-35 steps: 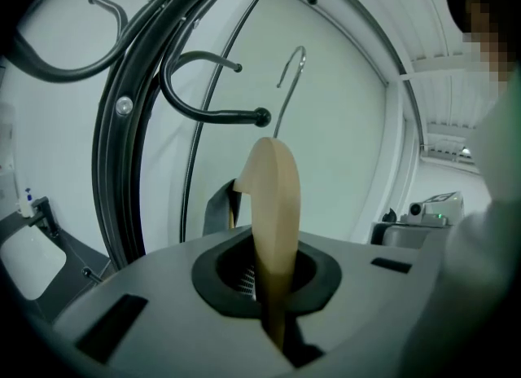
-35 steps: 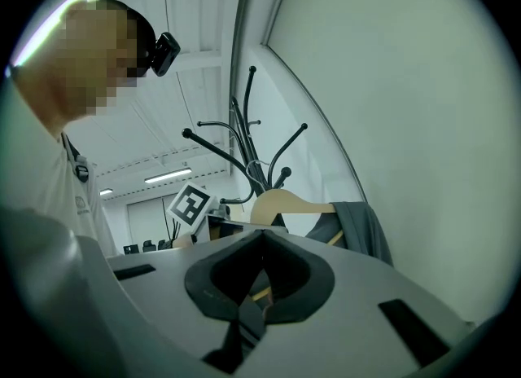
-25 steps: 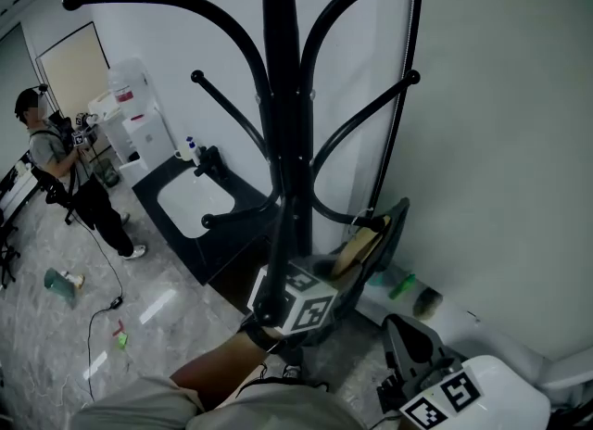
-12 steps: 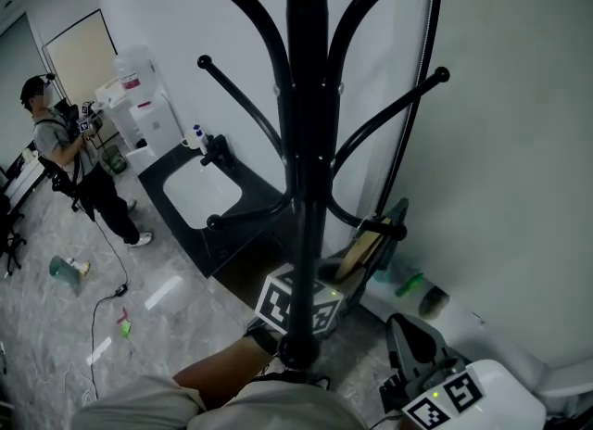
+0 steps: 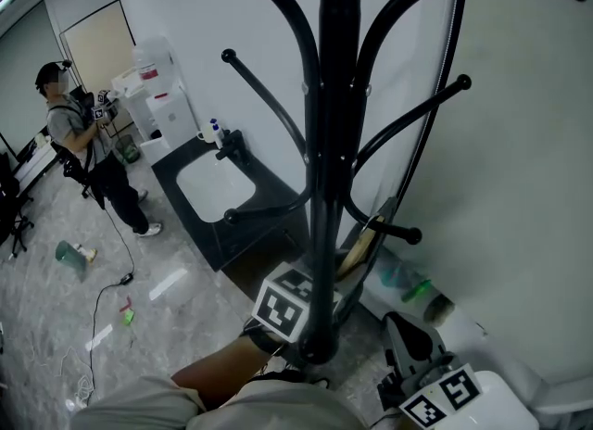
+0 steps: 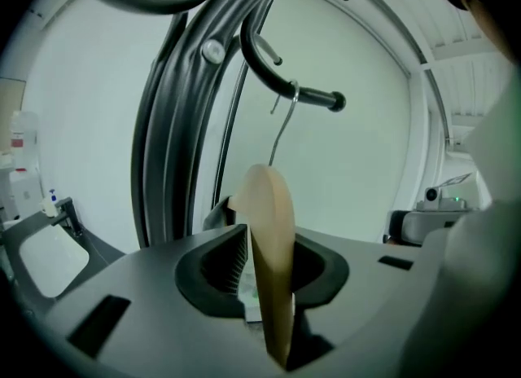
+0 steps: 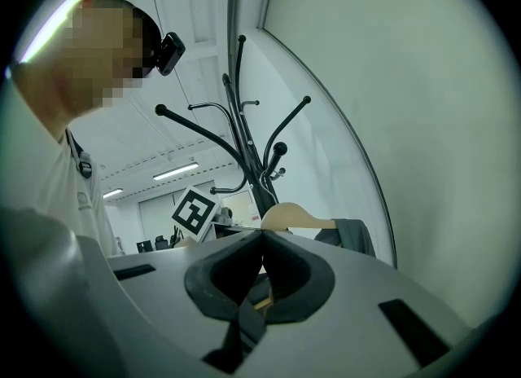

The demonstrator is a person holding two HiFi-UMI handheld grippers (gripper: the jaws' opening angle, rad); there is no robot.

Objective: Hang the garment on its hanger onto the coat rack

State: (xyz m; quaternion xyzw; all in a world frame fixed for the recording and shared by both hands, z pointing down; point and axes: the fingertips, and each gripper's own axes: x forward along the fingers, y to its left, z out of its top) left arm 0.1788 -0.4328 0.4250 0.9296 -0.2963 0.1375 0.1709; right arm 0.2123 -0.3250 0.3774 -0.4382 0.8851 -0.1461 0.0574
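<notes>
The black coat rack (image 5: 334, 141) stands just ahead of me, its arms curving out above. My left gripper (image 6: 265, 242) is shut on the pale wooden hanger (image 6: 270, 221). The hanger's wire hook (image 6: 282, 128) reaches up and loops over a low rack arm (image 6: 303, 96) with a ball end. In the head view the hanger (image 5: 358, 246) shows right of the pole, with the dark grey garment (image 5: 389, 220) draped behind it and the left marker cube (image 5: 283, 306) below. My right gripper (image 7: 260, 236) sits low on the right, shut with a strip of dark fabric (image 7: 244, 323) running through its jaws.
A person (image 5: 88, 155) stands far back left on the marbled floor. A black counter with a white sink (image 5: 213, 187) and a water dispenser (image 5: 162, 94) line the wall. A green bottle (image 5: 417, 287) lies by the wall base. A cable (image 5: 102, 303) trails across the floor.
The head view has swung, so the rack now sits further right and closer. The left gripper stays low beside the pole with the hanger. The right gripper has barely moved.
</notes>
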